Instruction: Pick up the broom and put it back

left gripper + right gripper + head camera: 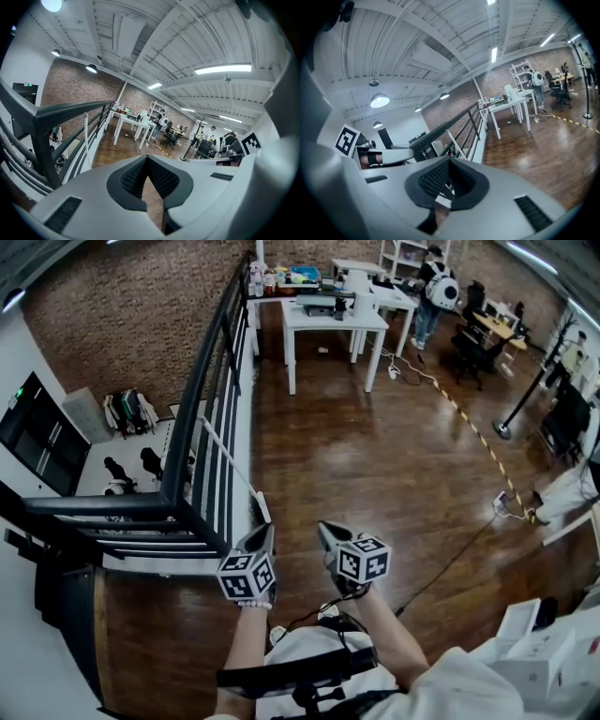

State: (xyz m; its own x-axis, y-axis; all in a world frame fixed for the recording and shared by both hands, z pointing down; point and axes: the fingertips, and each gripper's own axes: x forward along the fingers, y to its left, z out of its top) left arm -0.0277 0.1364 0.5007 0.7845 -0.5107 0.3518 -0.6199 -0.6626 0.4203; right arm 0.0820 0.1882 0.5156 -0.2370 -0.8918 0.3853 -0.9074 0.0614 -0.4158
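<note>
The broom (231,461) has a thin white handle that leans against the black railing (200,390), with its lower end on the wood floor near the railing's foot. Both grippers are low in the head view, side by side, just short of that lower end. My left gripper (265,529) is shut and holds nothing; its own view shows the pads meeting at the tip (146,158) and the broom handle (86,137) off to the left. My right gripper (324,526) is also shut and empty (449,159), with the broom handle (453,142) just beyond its jaws.
White tables (333,320) with clutter stand at the back, and a person (433,287) is beyond them. A yellow-black tape line (478,432), a stanchion (511,418) and a floor cable (450,559) lie to the right. White boxes (539,643) sit at lower right.
</note>
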